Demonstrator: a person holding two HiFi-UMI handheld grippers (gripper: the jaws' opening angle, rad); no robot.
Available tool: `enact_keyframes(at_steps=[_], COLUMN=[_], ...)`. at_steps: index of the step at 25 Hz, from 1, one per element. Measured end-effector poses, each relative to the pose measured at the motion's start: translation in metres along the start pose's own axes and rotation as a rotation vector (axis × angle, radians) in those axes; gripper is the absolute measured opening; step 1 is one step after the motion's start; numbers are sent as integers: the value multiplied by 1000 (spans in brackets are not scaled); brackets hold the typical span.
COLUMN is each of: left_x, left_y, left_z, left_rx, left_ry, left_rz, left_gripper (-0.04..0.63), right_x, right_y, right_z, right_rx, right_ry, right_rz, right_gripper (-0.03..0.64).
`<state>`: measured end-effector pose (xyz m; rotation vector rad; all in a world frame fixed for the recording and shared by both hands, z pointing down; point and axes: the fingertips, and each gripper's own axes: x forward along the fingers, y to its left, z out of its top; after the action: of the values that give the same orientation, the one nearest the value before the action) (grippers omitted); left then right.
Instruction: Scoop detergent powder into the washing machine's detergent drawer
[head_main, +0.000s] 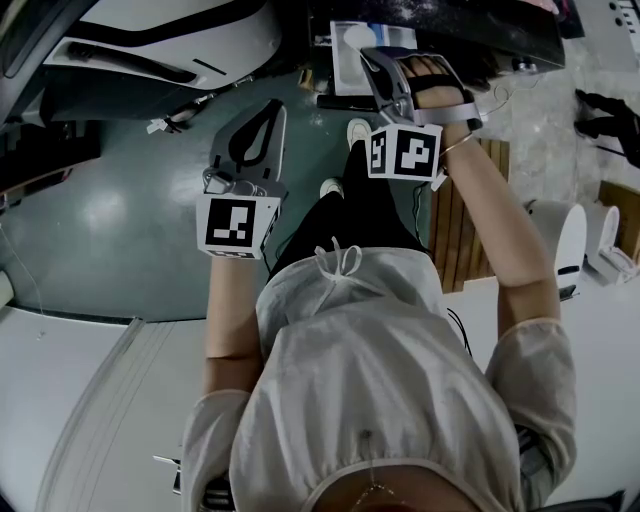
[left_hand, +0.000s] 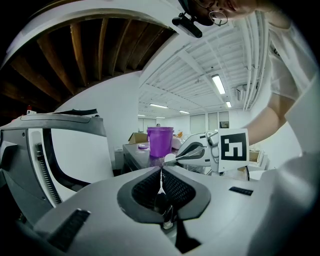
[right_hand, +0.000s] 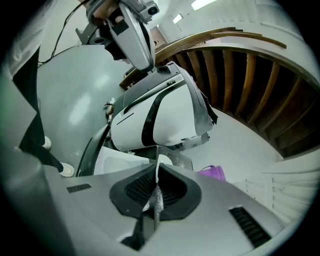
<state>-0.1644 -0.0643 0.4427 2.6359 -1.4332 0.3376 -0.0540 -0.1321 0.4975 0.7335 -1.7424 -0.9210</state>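
Scoop (left_hand: 170, 158) near purple bucket (left_hand: 160, 141) on dark table (left_hand: 137, 153).

Left tongs (left_hand: 161, 171) pressed together before purple bucket (left_hand: 160, 141).

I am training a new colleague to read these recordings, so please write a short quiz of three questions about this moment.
1. True or false: the left gripper holds the white spoon.
2. In the left gripper view, which colour is the bucket beyond the spoon? A green, B purple, C red.
3. Fill in: the left gripper's jaws are ____, with nothing between them.
Key: 1 false, the right gripper holds it; 2 B; 3 shut.
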Motion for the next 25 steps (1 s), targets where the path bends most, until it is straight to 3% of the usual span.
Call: enact_keyframes(at_steps=[3,5,11,14,19,25], left_x=[-2,-3,-7,-8,-9,-4], left_y=[0,-1,-4,-4,-4,-6], left_z=[2,7,20,33,48,82], left_rx=[9,14,39,60,64,94], left_ry=[-10,-22,-33,-76,-51,-123], left_rz=[-6,-5,-9,-7,-1,-5], left_gripper=[26,28,27,28,28,28], right_x=[-4,-8,-22,-34,-53,-84], right_y=[-5,-6,-16,-27,-52,-88], right_z=[1,1,-6,-9,-14,-22], right_rx=[15,101,583,812,1062,1307], right_ry=[0,-10,-44,-88,-159,-276], right_rz=[-12,-1,87,101,74,19], right_gripper=[11,11,11,12,12,11])
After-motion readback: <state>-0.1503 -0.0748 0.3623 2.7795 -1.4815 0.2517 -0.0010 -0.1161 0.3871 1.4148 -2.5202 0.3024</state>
